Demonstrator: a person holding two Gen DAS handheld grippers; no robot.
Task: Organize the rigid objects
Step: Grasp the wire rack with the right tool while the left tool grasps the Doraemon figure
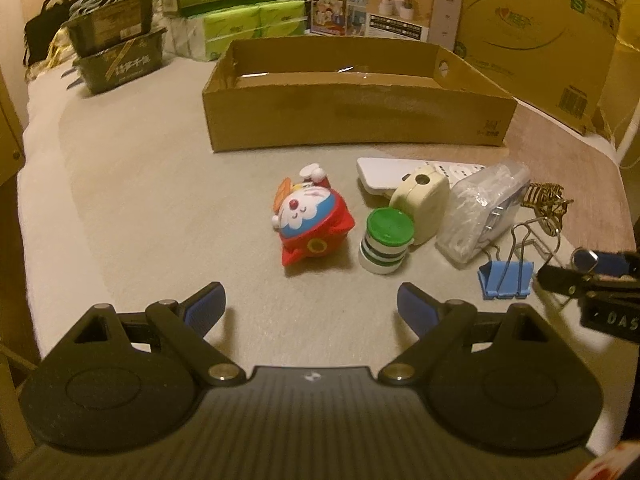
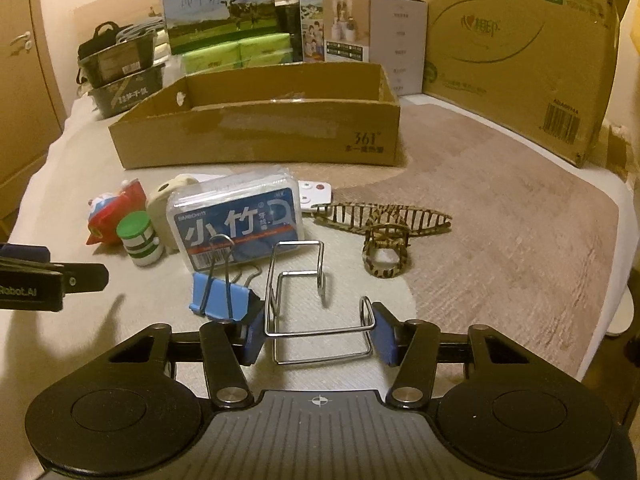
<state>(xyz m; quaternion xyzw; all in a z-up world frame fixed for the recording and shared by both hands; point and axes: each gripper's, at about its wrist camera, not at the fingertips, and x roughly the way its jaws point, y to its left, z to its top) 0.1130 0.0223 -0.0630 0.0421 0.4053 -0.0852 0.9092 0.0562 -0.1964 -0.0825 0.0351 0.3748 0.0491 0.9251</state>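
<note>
Clutter lay on a pale cloth-covered worktop [image 1: 152, 184] in front of a long, shallow cardboard tray [image 1: 352, 120], which sat at twelve o'clock in both views with its floor bare. The left tool [image 1: 311, 300] hovered low over the cloth with its blue-padded fingers [image 1: 208, 304] spread wide apart and nothing between them. At twelve o'clock from it lay a red-and-white Doraemon figure [image 1: 310, 220] on its side, and just beside that, toward one o'clock, stood a small white jar with green stripes and a green lid [image 1: 386, 240]. Touching the jar from behind was a cream tape-measure case [image 1: 422, 200], with a white power strip [image 1: 384, 178] beyond it and a clear plastic box of floss picks [image 1: 484, 212] at two o'clock.

The right tool [image 2: 320, 334] had its pads [image 2: 254, 332] closed against the two sides of a bent wire rack [image 2: 298, 280], pinching the near end of the frame while the rest of it rested on the cloth. A blue binder clip [image 2: 218, 296] lay just beside the rack at eleven o'clock, touching the left pad's outer edge. A leopard-print hair claw [image 2: 384, 256] sat at one o'clock, near a long comb-like hair clip [image 2: 384, 216] of the same pattern. Milk cartons and a large cardboard box [image 2: 516, 60] stood behind the tray
</note>
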